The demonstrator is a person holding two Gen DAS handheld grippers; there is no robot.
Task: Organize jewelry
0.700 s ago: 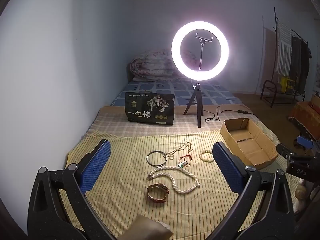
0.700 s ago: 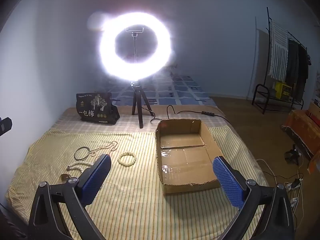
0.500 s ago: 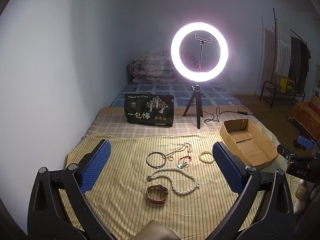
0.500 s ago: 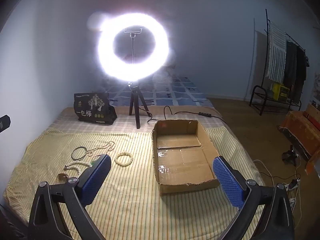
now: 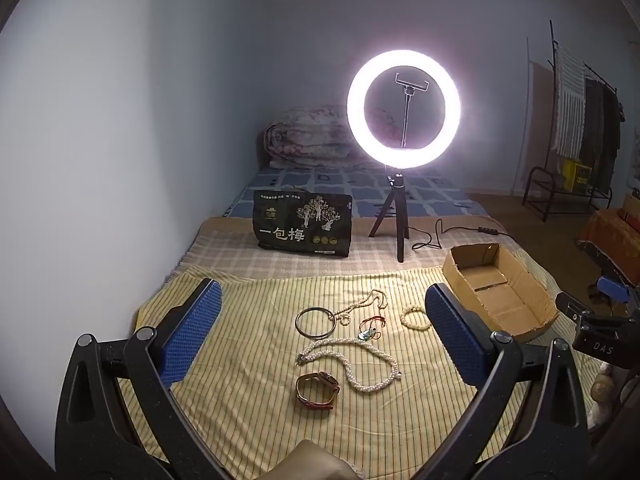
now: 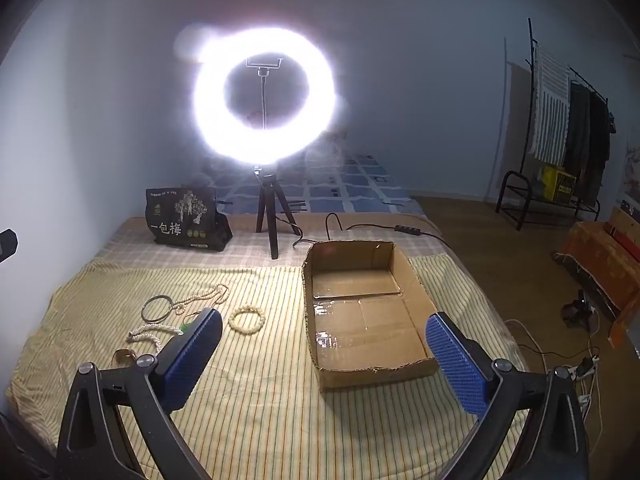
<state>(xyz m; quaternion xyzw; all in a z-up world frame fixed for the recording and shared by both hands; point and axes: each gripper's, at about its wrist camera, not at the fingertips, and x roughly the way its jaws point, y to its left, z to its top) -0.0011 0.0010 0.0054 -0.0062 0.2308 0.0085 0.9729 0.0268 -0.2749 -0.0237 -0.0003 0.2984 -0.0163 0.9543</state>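
While both tools gape, the box (image 6: pixel 372 316) runs lengthwise — away.

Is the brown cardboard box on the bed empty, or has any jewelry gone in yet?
Empty. The brown cardboard box shows only its bare, glossy taped floor in the right wrist view.

Striped bedspread (image 5: pixel 248 360) carries jewelry (image 5: pixel 348 354), cardboard box (image 6: pixel 368 308)

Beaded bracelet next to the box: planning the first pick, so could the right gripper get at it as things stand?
Probably yes. The beaded bracelet lies alone on the striped cloth, apart from the cardboard box and the other jewelry. The right gripper is open and empty, with nothing between.
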